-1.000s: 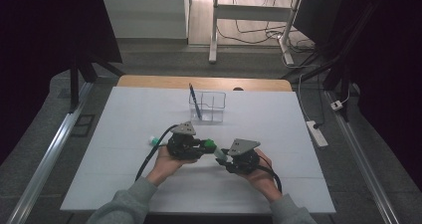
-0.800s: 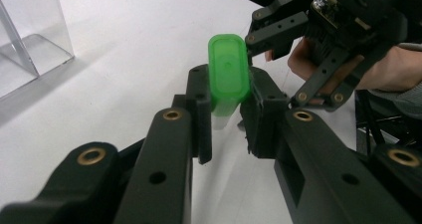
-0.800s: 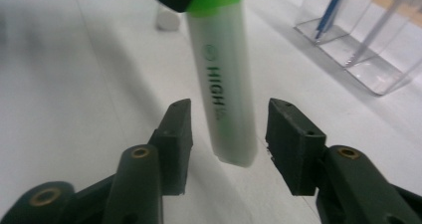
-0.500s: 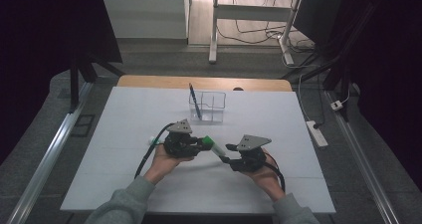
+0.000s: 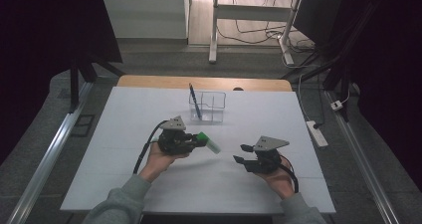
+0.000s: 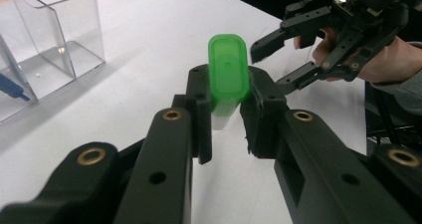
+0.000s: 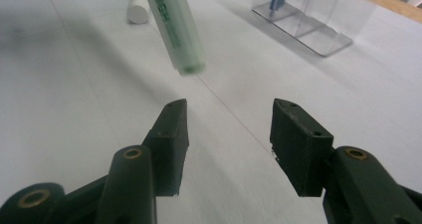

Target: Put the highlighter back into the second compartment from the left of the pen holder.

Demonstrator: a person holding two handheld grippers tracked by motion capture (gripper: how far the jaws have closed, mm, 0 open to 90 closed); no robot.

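A green highlighter (image 5: 208,141) with a pale body is held over the white table, and my left gripper (image 5: 201,139) is shut on it near its green end. In the left gripper view both pads press the highlighter (image 6: 228,72), held by my left gripper (image 6: 226,114). My right gripper (image 5: 241,155) stands apart to the right. Its jaws have just been opening and nothing is between them. In the right gripper view the highlighter's tip (image 7: 175,30) hangs beyond my right gripper (image 7: 226,119). The right gripper (image 6: 271,69) also shows beyond the highlighter in the left gripper view.
A clear plastic organiser (image 5: 213,108) with a blue pen (image 5: 193,102) in it stands at the back middle of the table. A small white and green piece (image 7: 137,7) lies on the table. A power strip (image 5: 317,133) lies off the table's right edge.
My right gripper has drawn back to the right, away from the highlighter's tip, and its jaws have opened. The left gripper has kept its hold and stayed in place.
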